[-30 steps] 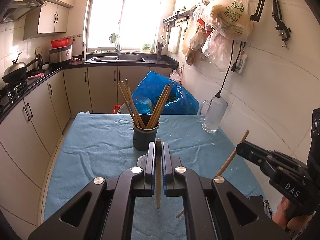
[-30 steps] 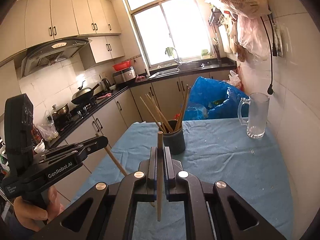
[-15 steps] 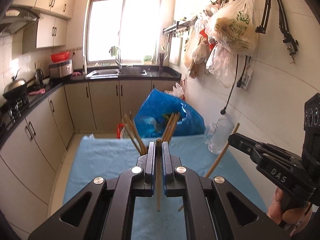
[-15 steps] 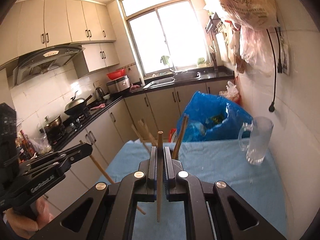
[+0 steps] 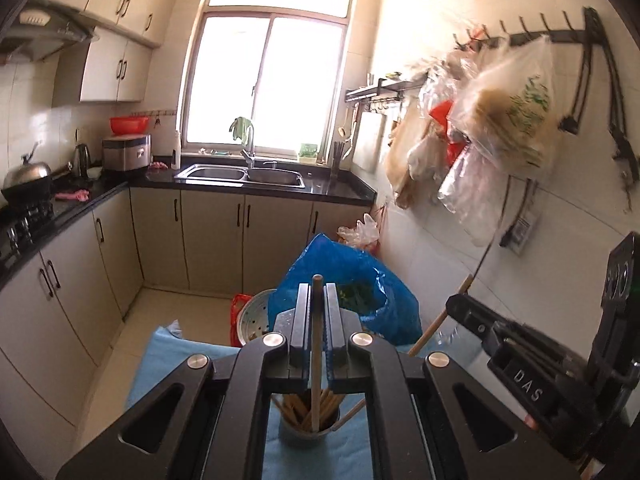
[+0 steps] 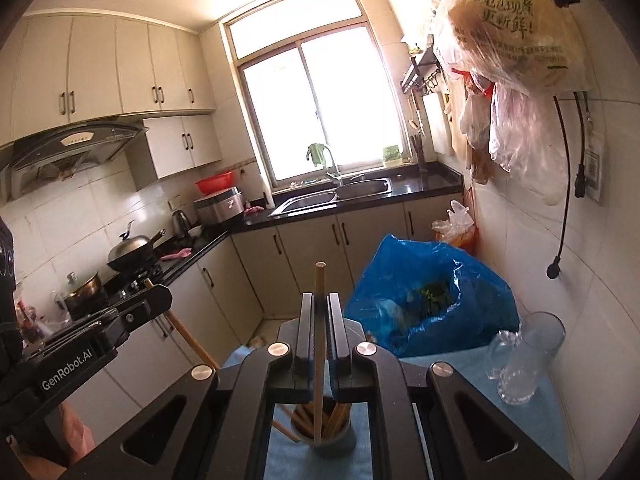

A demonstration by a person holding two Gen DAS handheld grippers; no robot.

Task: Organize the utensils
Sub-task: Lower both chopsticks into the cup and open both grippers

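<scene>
The chopstick holder (image 5: 310, 434) is mostly hidden behind the left claw (image 5: 317, 332) (only its rim shows).

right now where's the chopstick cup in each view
Left wrist view: the cup is at bottom centre, seen through the frame of the left hand-held gripper, on the blue cloth.
Right wrist view: the cup is again at bottom centre, below the right hand-held gripper.
Shared landmark: the blue bag just beyond the table, up and right of the cup in both views.
</scene>
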